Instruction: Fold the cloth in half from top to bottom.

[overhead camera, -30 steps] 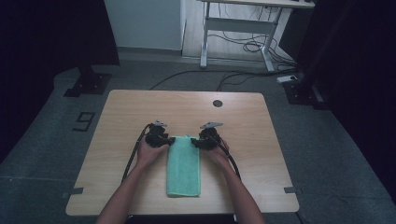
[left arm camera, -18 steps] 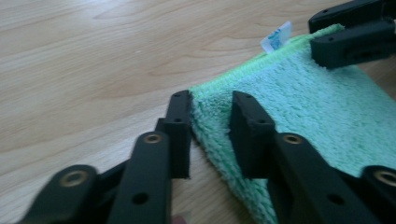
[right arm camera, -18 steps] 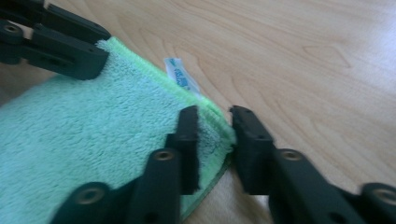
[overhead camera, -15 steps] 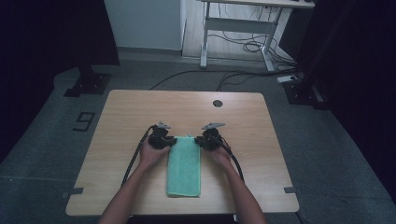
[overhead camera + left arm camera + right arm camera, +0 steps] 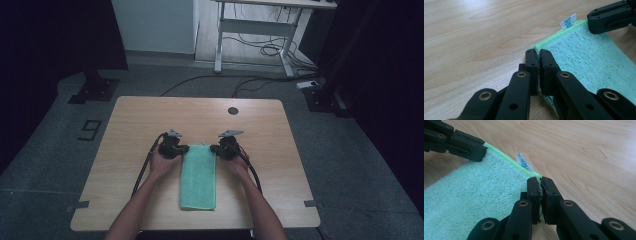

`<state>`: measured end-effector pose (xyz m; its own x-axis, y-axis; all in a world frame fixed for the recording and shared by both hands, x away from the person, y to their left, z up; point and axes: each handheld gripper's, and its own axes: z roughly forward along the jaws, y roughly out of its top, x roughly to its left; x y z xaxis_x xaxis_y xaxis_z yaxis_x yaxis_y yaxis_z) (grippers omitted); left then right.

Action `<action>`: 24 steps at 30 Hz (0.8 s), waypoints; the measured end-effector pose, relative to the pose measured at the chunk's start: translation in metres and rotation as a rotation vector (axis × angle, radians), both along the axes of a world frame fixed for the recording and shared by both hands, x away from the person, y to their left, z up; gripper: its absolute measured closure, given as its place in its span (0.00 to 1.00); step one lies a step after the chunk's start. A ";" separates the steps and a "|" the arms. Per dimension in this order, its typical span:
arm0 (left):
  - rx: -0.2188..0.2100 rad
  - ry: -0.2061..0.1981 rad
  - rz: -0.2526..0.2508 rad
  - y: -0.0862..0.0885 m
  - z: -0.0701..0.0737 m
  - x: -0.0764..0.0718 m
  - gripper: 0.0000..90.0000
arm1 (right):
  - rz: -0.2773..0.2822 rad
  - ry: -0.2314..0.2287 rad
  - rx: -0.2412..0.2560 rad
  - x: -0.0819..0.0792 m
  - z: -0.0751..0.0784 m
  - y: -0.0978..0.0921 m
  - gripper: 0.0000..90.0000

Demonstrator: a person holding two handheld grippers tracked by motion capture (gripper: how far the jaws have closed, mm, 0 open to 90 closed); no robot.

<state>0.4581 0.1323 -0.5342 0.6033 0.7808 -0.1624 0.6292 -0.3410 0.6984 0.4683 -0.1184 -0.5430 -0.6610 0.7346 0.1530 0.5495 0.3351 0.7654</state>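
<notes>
A folded green towel lies lengthwise on the wooden table, its far end between my two grippers. My left gripper is shut on the towel's far left corner; in the left gripper view its jaws pinch the green edge. At the far right corner, my right gripper is also shut, with the towel's hem caught between its jaws. A small white label sticks out of the far hem. Each gripper view shows the other gripper's jaws on the opposite corner.
A dark round grommet sits near the table's far edge. Grey tape marks lie on the front corners. Beyond the table stand a desk frame with cables and a dark stand base on the floor.
</notes>
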 end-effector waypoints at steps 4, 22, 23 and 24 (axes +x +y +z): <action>-0.013 -0.014 -0.007 -0.002 0.005 -0.001 0.96 | -0.017 -0.009 0.021 -0.001 0.004 -0.004 0.95; -0.029 -0.108 -0.041 -0.005 0.033 -0.015 0.96 | -0.007 -0.113 0.083 -0.017 0.031 -0.018 0.95; -0.032 -0.114 -0.040 -0.004 0.034 -0.016 0.96 | -0.004 -0.119 0.084 -0.019 0.032 -0.018 0.95; -0.033 -0.119 -0.041 -0.003 0.036 -0.018 0.96 | -0.003 -0.126 0.083 -0.020 0.034 -0.018 0.95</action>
